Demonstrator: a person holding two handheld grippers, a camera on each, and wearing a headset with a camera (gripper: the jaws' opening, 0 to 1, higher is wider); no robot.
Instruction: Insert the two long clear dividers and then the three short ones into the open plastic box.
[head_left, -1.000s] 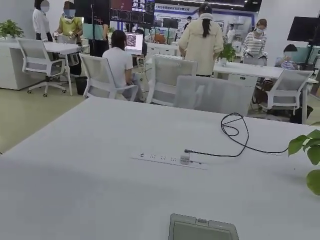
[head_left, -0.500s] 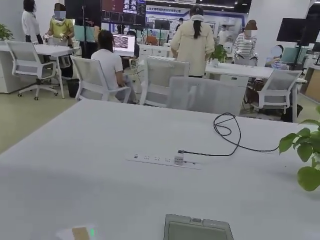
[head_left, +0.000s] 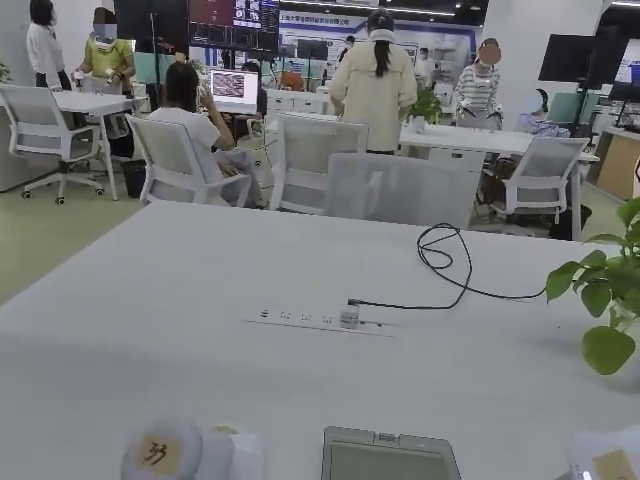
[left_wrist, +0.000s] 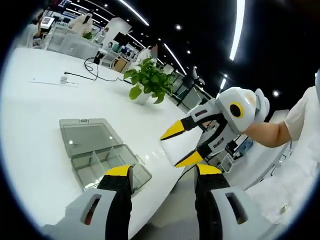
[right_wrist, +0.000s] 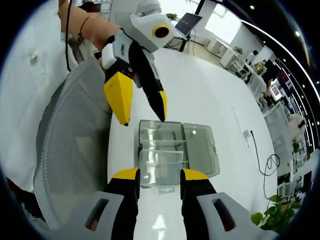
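The clear plastic box (right_wrist: 160, 136) lies open on the white table, its lid (right_wrist: 201, 149) folded flat beside the base. A clear divider (right_wrist: 161, 165) stands inside the base. My right gripper (right_wrist: 159, 176) is open, its yellow tips apart just short of the box. My left gripper (right_wrist: 142, 107) hovers open over the box's other side, nothing between its jaws. In the left gripper view the box (left_wrist: 111, 166) and lid (left_wrist: 86, 136) sit ahead of the open left gripper (left_wrist: 162, 172), with the right gripper (left_wrist: 182, 145) facing it. In the head view the lid (head_left: 390, 455) shows at the bottom edge between two gripper tops (head_left: 165, 455) (head_left: 610, 462).
A power strip (head_left: 315, 318) with a black cable (head_left: 440, 262) lies mid-table. A potted plant (head_left: 605, 300) stands at the right edge. A grey mesh chair (right_wrist: 70, 150) is at the table's near side. People and office chairs (head_left: 400, 190) are beyond the far edge.
The head camera has tilted and shifted, so the scene slid left. Two gripper tops have come up into the bottom corners of the head view.
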